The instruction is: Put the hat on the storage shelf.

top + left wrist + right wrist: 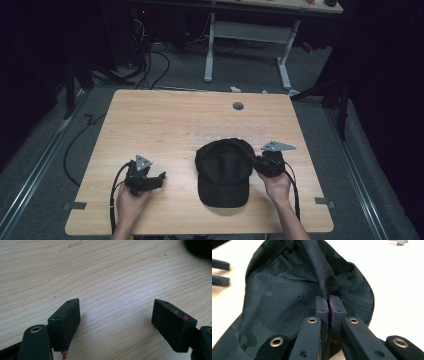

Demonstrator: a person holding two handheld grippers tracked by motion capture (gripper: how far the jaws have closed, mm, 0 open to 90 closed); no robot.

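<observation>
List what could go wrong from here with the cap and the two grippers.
1. The right gripper pinches only a thin fold of the black cap; the mesh fabric could slip out if lifted.
2. The left gripper is open over bare table, apart from the cap, so a one-sided pull would likely drag or twist it.

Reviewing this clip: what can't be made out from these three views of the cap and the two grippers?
- How much fabric of the black cap the right gripper pinches: its closed jaws cover the fold in the right gripper view.
- The cap's underside and inside: hidden by its own crown in the high view.
- The dark shape in the left gripper view: blurred, cut off by the top right edge.
- The left gripper jaw gap in the high view: too small.
</observation>
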